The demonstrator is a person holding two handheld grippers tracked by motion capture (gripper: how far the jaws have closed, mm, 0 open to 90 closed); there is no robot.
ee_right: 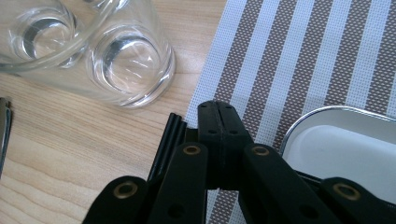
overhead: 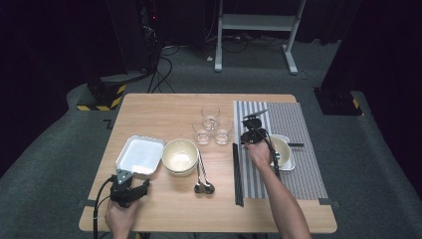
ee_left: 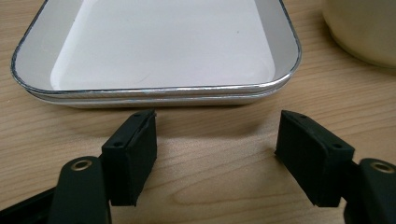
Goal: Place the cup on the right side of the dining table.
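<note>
Left gripper [overhead: 130,190] sits nearest the camera, at the tabletop's [overhead: 164,209] near left edge; its fingers [ee_left: 133,151] stand wide apart with nothing between them, aimed at the near rim of the white tray [ee_left: 163,51], close but not touching. Judged staged for a rim grasp. A cream bowl [overhead: 180,156] lies just right of the tray, two spoons [overhead: 203,174] beside it. Right gripper [ee_right: 219,119] hovers over the striped placemat's [ee_right: 299,56] left edge, fingers closed flat together, holding nothing. Black chopsticks [ee_right: 169,140] lie along that edge. Second tray [ee_right: 345,149] with bowl rests on the mat; three glasses [overhead: 211,125] stand clustered nearby.
</note>
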